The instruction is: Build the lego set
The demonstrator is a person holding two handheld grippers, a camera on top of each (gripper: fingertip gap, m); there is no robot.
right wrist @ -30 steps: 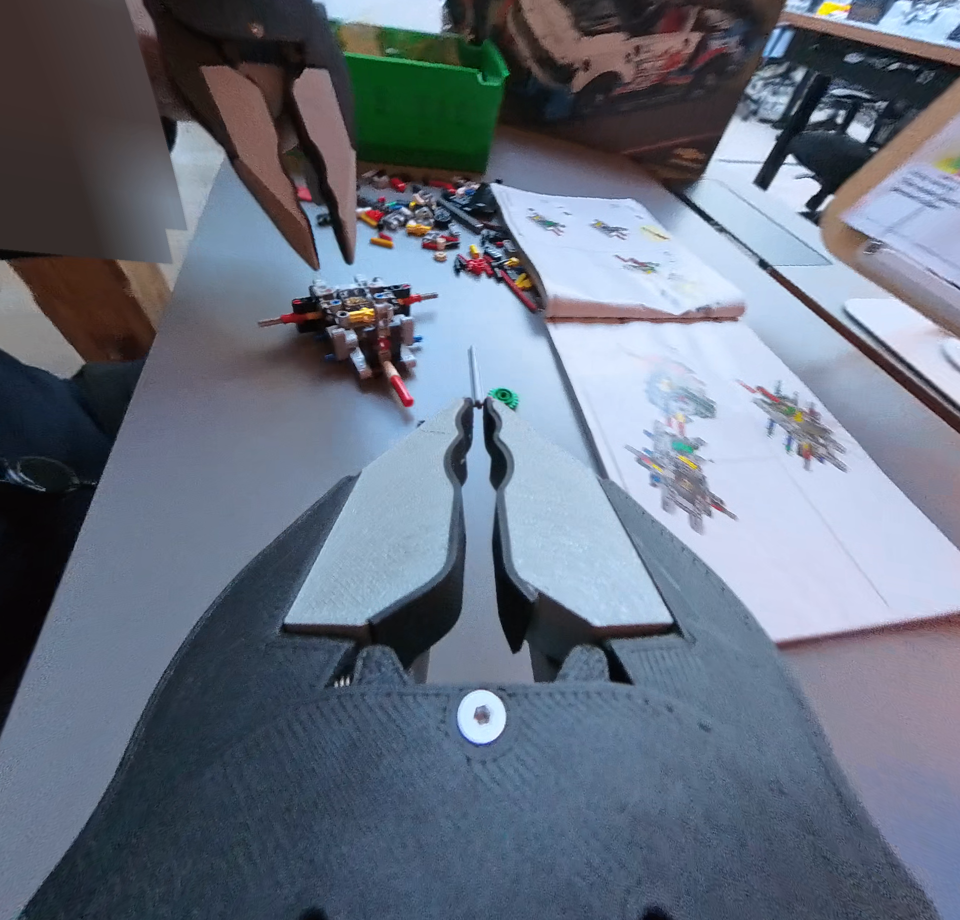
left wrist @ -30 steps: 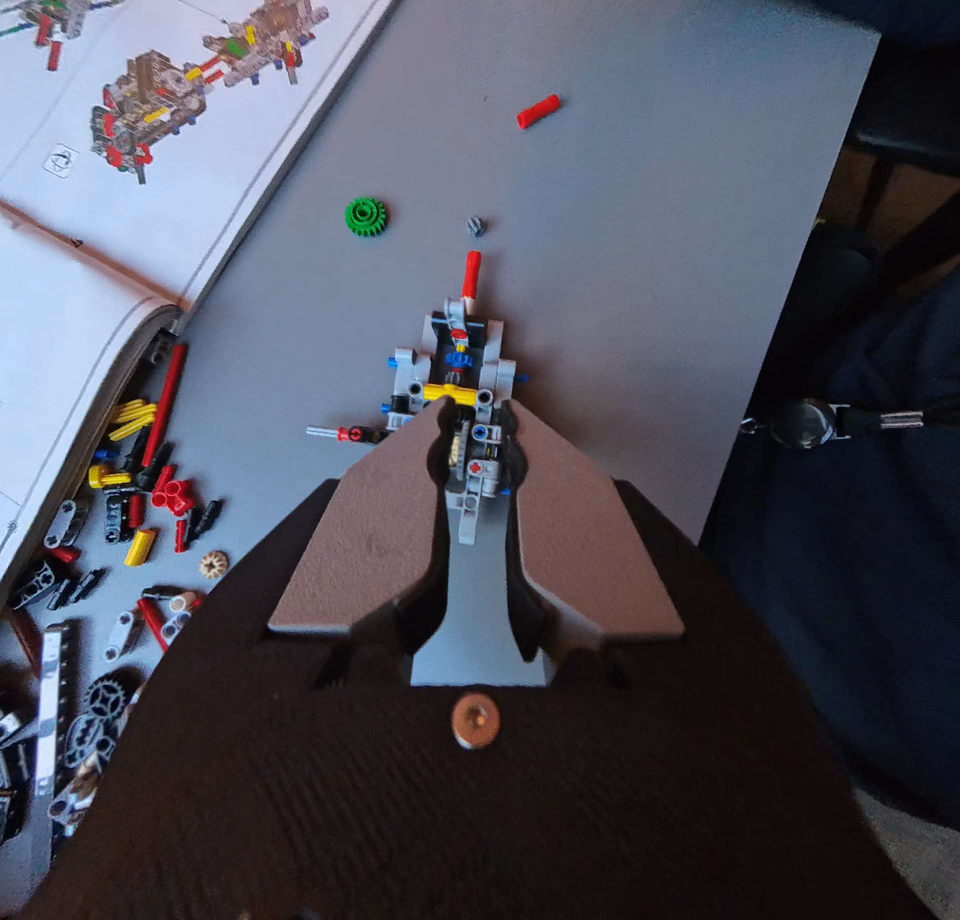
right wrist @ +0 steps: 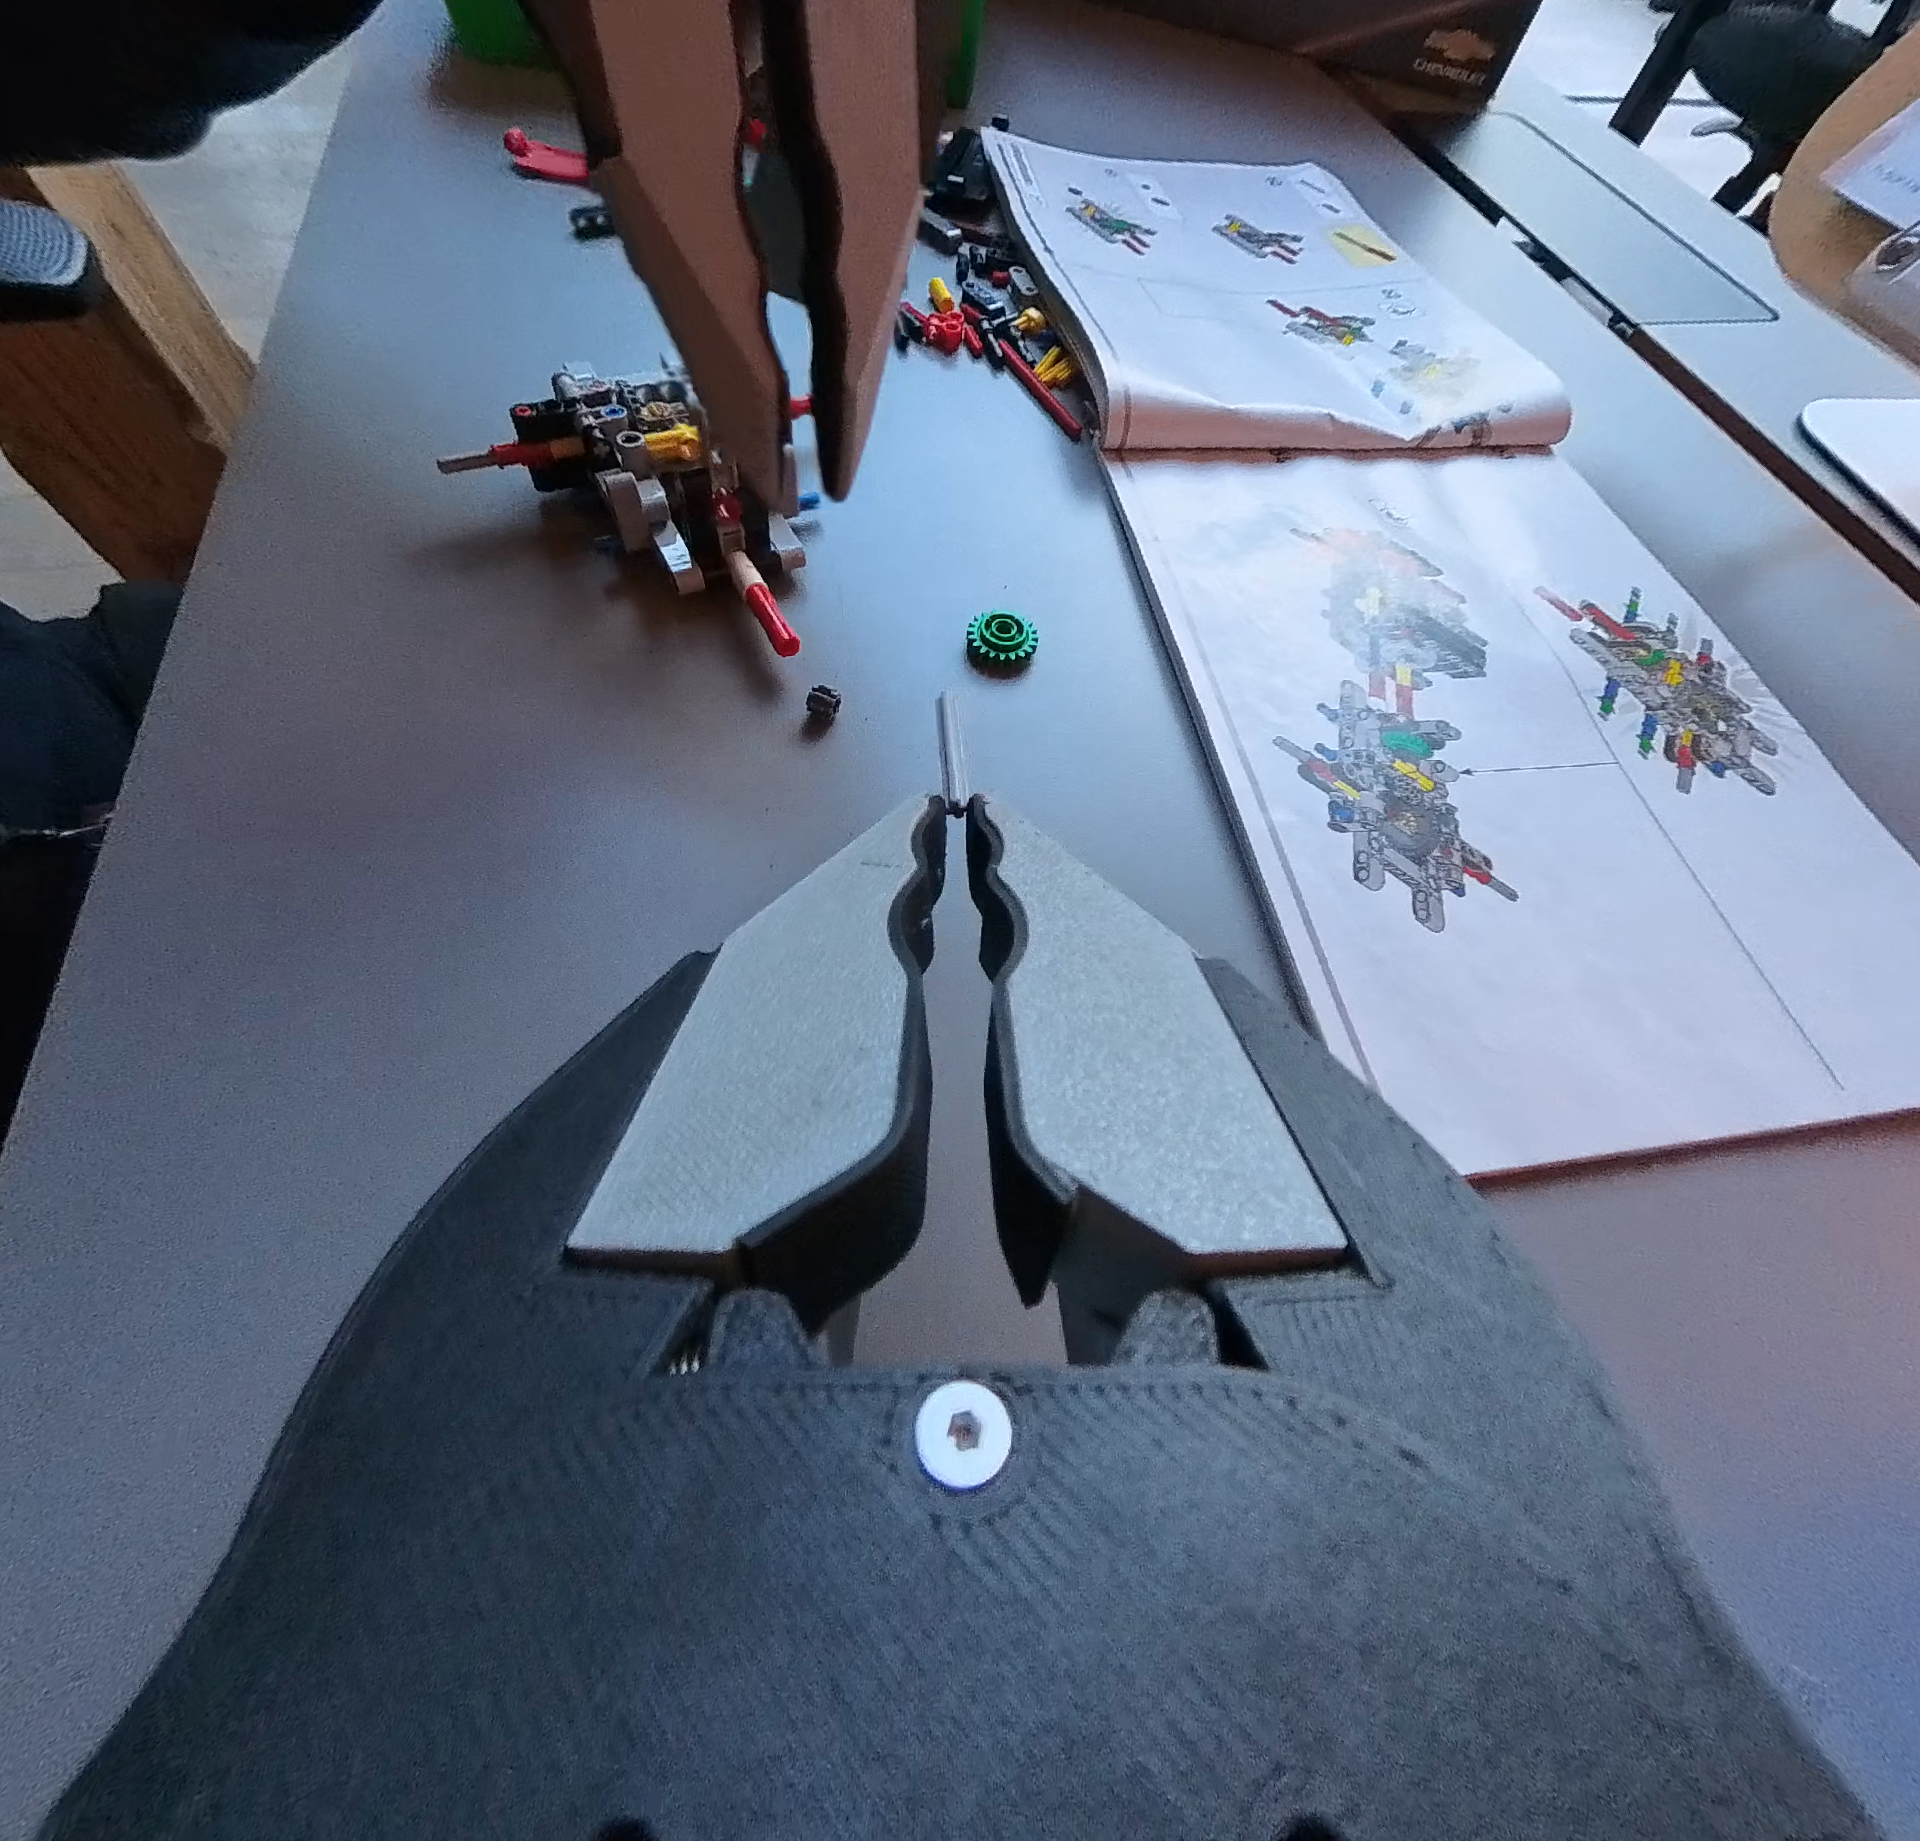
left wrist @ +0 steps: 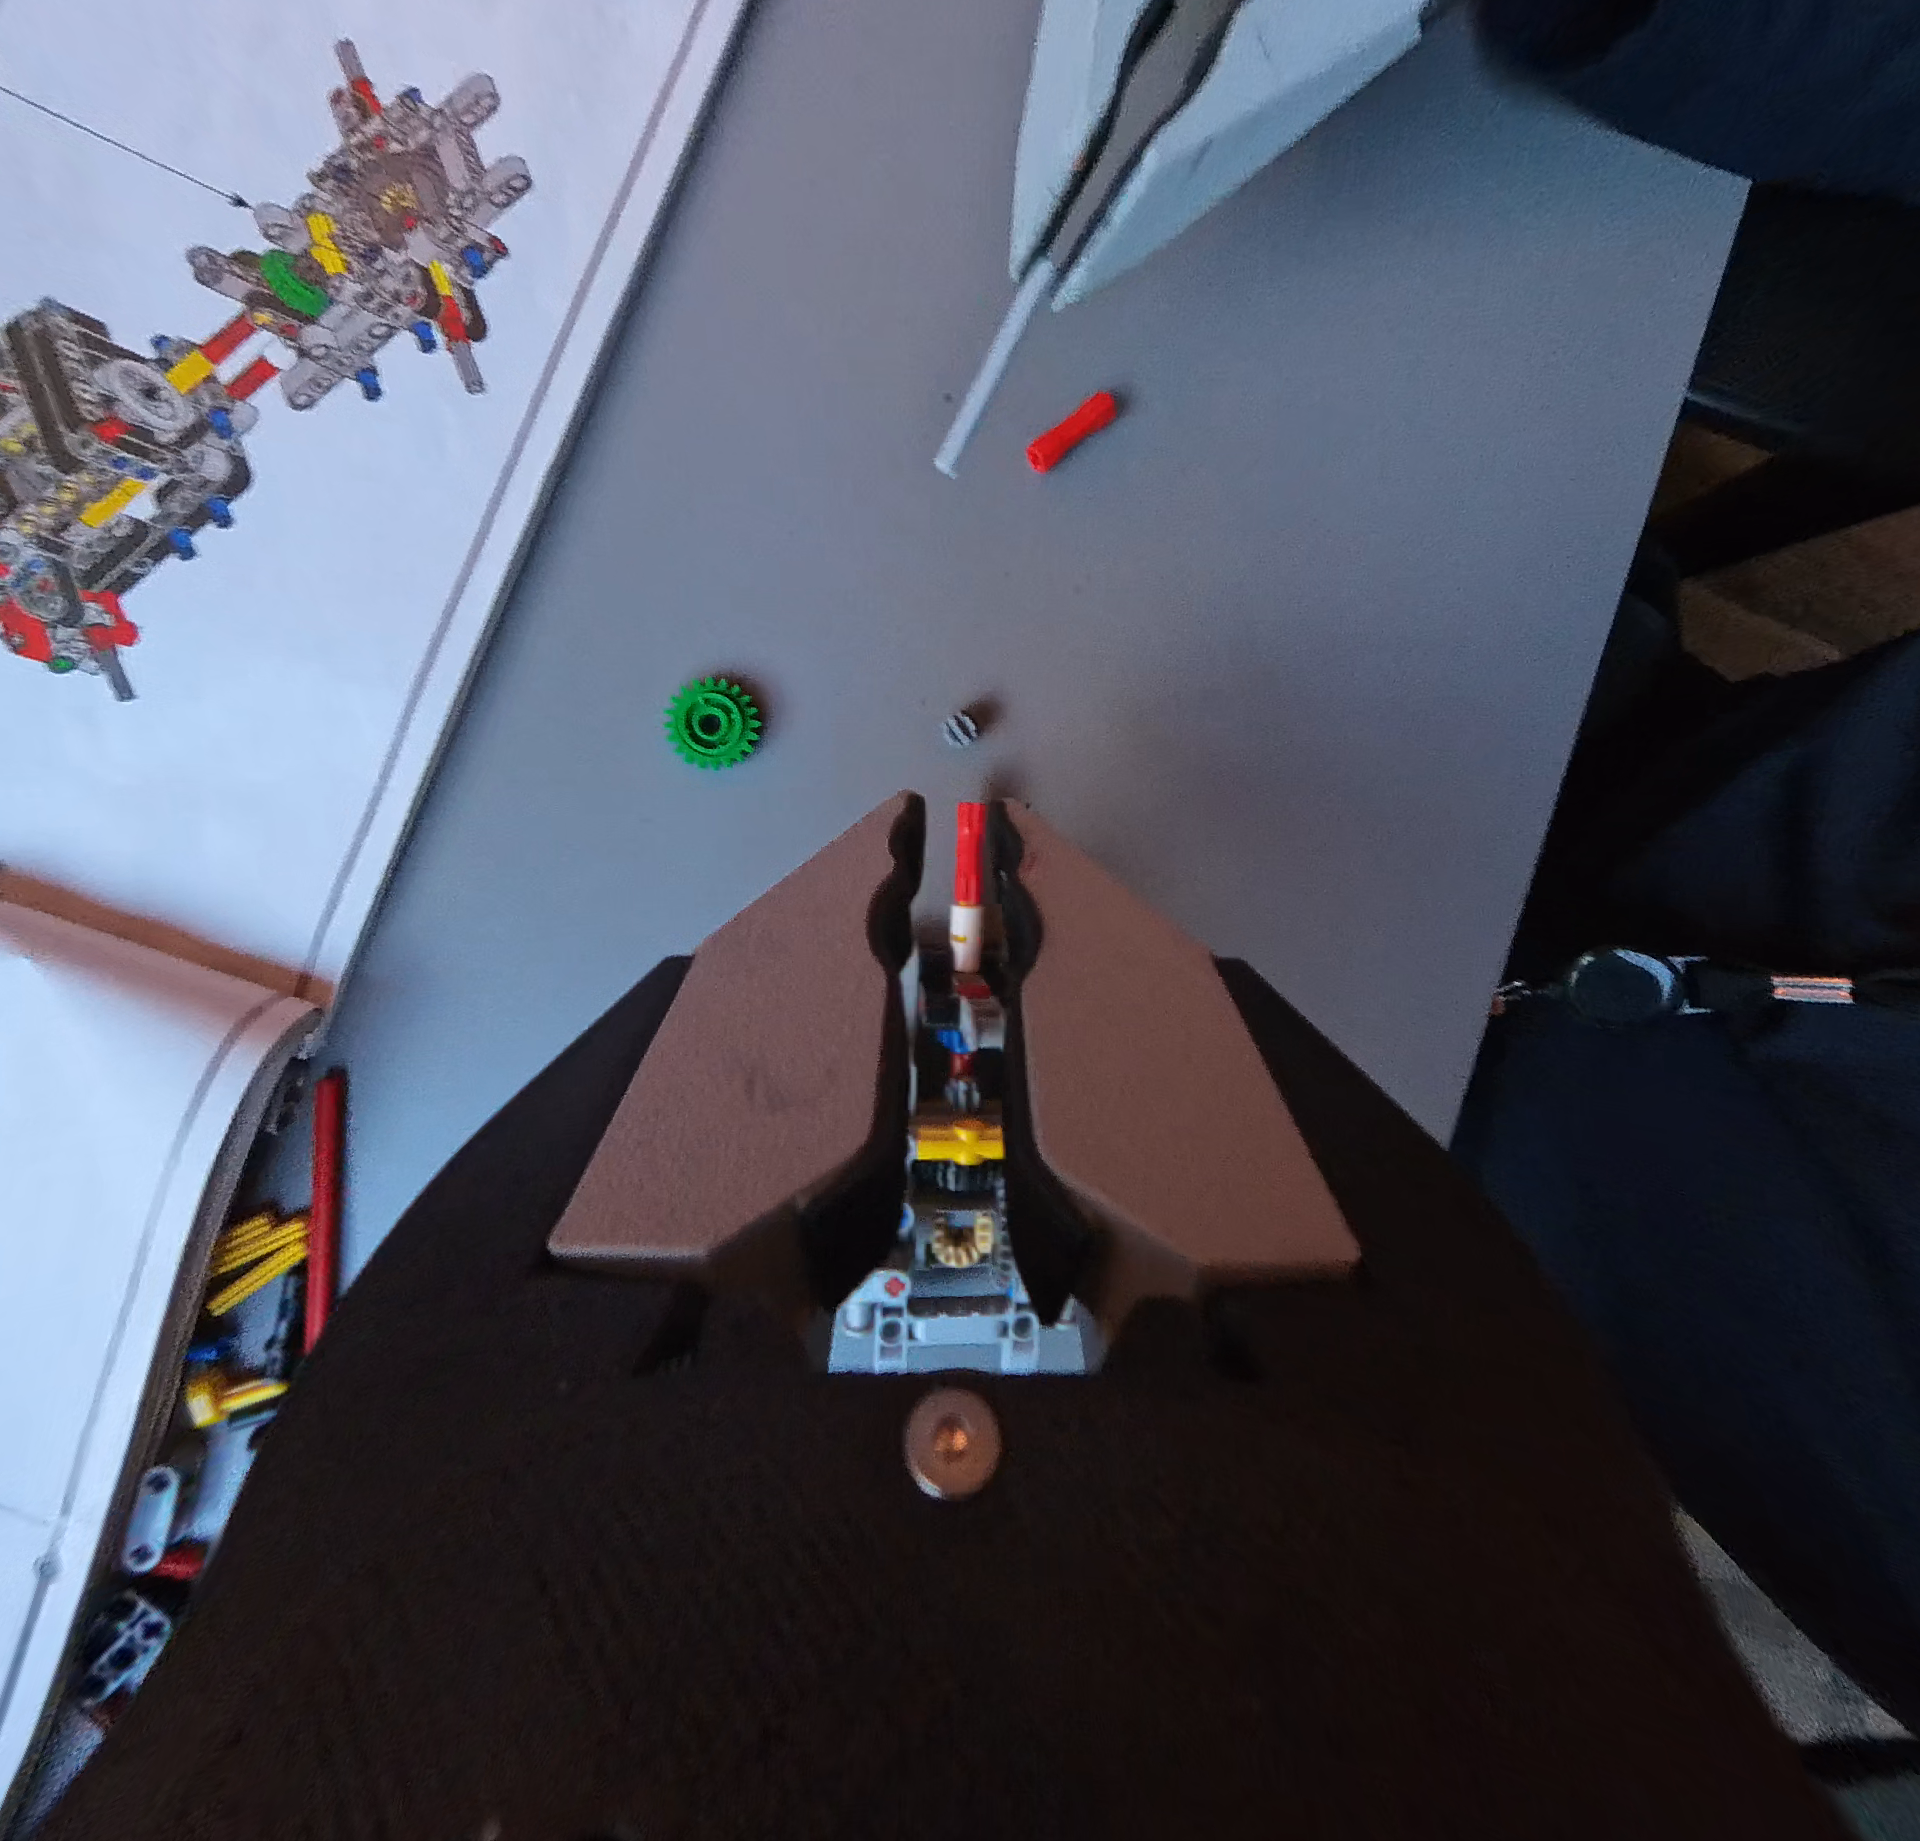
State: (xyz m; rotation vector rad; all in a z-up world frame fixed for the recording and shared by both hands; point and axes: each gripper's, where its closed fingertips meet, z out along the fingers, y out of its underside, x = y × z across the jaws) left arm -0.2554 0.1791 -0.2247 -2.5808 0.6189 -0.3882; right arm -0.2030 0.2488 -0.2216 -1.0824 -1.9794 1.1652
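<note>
Grey rod [right wrist: 951, 747] pinched in right gripper [right wrist: 957, 804], tip near green gear [right wrist: 1003, 641]; left gripper [right wrist: 805, 487] straddles brick model [right wrist: 634, 466] beside gear, grip uncertain.

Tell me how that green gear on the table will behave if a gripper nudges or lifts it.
The green gear lies flat on the smooth table, so a nudge should slide it, not roll it. It looks like small rigid plastic: probably light and stiff. Thin and low, it may be awkward to pinch.

Small pale lettering stands on the dark cardboard box [right wrist: 1449, 66] at the bench's far end, and the open instruction booklet [right wrist: 1558, 856] shows mostly diagrams.
</note>
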